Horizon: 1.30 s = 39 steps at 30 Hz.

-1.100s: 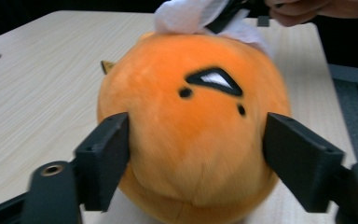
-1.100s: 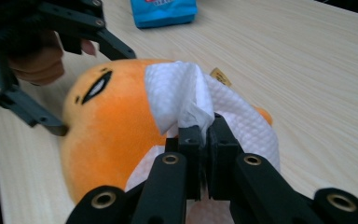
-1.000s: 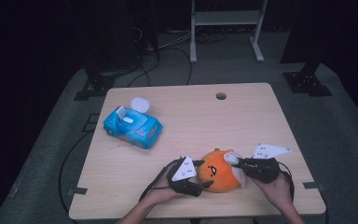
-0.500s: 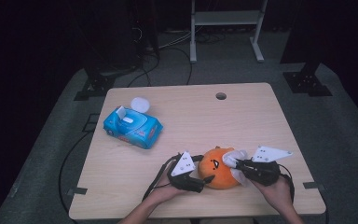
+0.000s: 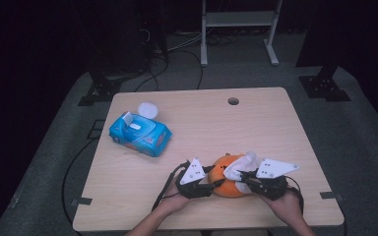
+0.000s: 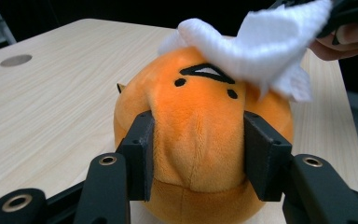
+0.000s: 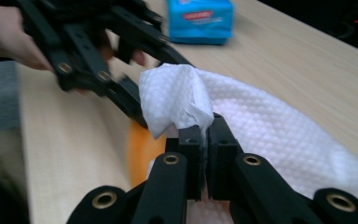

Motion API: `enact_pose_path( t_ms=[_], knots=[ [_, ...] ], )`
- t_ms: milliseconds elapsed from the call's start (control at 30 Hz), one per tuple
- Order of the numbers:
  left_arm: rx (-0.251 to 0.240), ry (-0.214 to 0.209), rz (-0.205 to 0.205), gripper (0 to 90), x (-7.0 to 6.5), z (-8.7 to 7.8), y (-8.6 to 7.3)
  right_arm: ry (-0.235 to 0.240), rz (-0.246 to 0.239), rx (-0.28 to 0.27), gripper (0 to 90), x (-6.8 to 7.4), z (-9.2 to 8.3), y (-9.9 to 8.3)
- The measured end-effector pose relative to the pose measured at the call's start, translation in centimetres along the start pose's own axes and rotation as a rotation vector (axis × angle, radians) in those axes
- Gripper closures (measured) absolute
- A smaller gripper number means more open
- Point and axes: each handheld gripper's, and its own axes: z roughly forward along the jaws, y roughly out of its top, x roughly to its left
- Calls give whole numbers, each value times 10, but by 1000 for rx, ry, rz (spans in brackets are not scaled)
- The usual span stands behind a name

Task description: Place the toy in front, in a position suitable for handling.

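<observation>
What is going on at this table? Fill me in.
A person is wiping an orange plush toy near the table's front edge. The left gripper has just been closing its jaws on the toy's sides to steady it. The right gripper is shut on a white wipe draped over the toy's top. A blue wipes pack lies farther back.

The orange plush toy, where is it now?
In the high view, the orange plush toy sits near the table's front edge, gripped by the left gripper, with the right gripper's white wipe draped on top.

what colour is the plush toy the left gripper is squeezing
Orange, with small black face markings. The plush toy shows best in the left gripper view.
</observation>
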Motion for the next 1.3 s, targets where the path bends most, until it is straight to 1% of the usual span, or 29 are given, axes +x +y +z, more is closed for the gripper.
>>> enact_pose_path(
  t_ms=[33, 67, 100, 133, 167, 233, 267, 333, 367, 400, 433, 467, 500, 533, 600, 667, 700, 800, 867, 900, 933, 967, 1000, 1067, 1133, 1200, 1233, 1267, 1300],
  knots=[
    [-4, -4, -12, 496, 2, 0, 0, -4, 12, -8, 858, -1, -3, -1],
    [-3, -7, -23, 496, 3, -1, 0, 17, 14, -28, 857, 1, -5, -1],
    [-3, -10, -26, 496, 4, 0, 0, 17, 14, -28, 857, 1, -5, -1],
    [-4, -15, -34, 497, 5, -1, 1, 31, 10, -37, 857, 3, -5, 0],
    [-4, -13, -41, 497, 6, -1, 2, 55, -6, -45, 856, 7, -3, 1],
    [-6, -20, -62, 499, 9, -4, 3, 59, -31, -10, 856, 10, 3, 2],
    [-6, -19, -60, 501, 10, -5, 3, 57, -26, 18, 858, 6, 6, -1],
    [-1, -32, -72, 502, 13, -9, 4, 45, -19, 21, 858, 3, 5, -2],
    [-1, -44, -65, 503, 16, -13, 5, 22, 31, -17, 857, -4, -2, -1],
    [-3, -55, -62, 503, 17, -14, 6, 24, 44, -45, 857, -6, -4, 0],
    [-3, -55, -62, 502, 17, -14, 6, 24, 44, -45, 857, -6, -4, 0],
    [-3, -59, -55, 501, 17, -15, 7, 24, 48, -75, 857, -8, -6, 5],
    [-2, -63, -54, 501, 17, -15, 7, 24, 48, -75, 857, -8, -6, 5],
    [1, -64, -45, 500, 16, -15, 7, 22, 44, -67, 857, -8, -5, 6],
    [14, -61, -32, 458, 15, -13, 6, 17, 43, -10, 856, -9, 5, 2],
    [16, -43, -23, 343, 13, -12, 5, 24, 47, 40, 856, -12, 12, -5],
    [18, -46, -35, 258, 13, -12, 5, 41, 80, 42, 855, -15, 11, -7],
    [26, -42, -32, 242, 12, -11, 5, 33, 78, 49, 855, -17, 9, -8],
    [32, -49, -41, 251, 13, -11, 5, 35, 93, 58, 855, -19, 8, -10],
    [34, -55, -22, 315, 12, -12, 4, 35, 94, 59, 855, -19, 8, -10],
    [40, -47, -12, 389, 11, -12, 5, 26, 86, 49, 856, -16, 7, -7],
    [39, -38, -8, 389, 10, -11, 5, 26, 86, 49, 856, -16, 7, -7],
    [34, -37, -2, 408, 9, -10, 6, 21, 64, 24, 856, -13, 5, -3],
    [20, -39, 29, 428, 4, -8, 9, 49, 30, -42, 856, -2, 2, 10],
    [15, -49, 70, 435, -2, -5, 12, 77, 15, -75, 857, 8, 5, 18],
    [22, -50, 99, 438, -8, -5, 13, 69, -15, -47, 857, 13, 12, 21],
    [32, -47, 110, 439, -8, -5, 12, 65, -22, -32, 857, 12, 15, 19],
    [34, -45, 111, 440, -8, -5, 11, 77, 4, -32, 858, 8, 15, 16],
    [35, -48, 104, 440, -7, -6, 10, 61, 24, -32, 858, 3, 13, 13]
  ],
)
